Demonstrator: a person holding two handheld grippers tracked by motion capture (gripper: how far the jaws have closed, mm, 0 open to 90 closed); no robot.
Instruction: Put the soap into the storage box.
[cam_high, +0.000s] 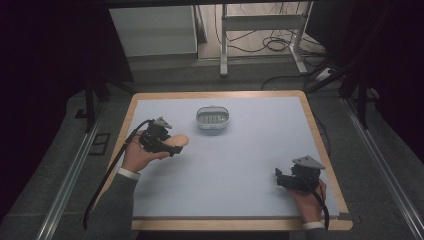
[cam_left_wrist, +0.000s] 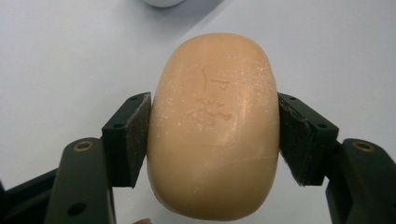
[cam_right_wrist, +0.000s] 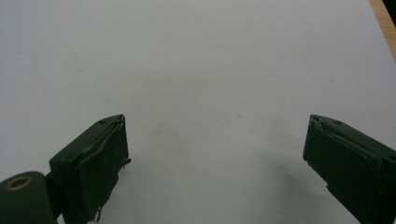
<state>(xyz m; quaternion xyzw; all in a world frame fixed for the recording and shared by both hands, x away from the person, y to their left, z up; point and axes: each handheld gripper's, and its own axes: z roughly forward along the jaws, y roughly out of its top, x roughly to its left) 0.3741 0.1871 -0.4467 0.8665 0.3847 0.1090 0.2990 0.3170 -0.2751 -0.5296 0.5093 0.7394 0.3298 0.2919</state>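
Soap bar (cam_left_wrist: 214, 126), embossed stamp illegible

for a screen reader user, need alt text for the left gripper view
A peach-coloured oval bar of soap, stamped with a faint embossed mark, is clamped at its sides between the left gripper's two black padded jaws. Behind it lies a pale blue-grey table surface, with the edge of a white dish at the top.

One bar of soap (cam_left_wrist: 214, 126), orange and oval; one soap dish (cam_high: 212, 118), grey and oval; two grippers, the left gripper (cam_high: 172, 147) and the right gripper (cam_high: 278, 176); two hands on them; one table (cam_high: 240, 155) with a pale top and wooden edge
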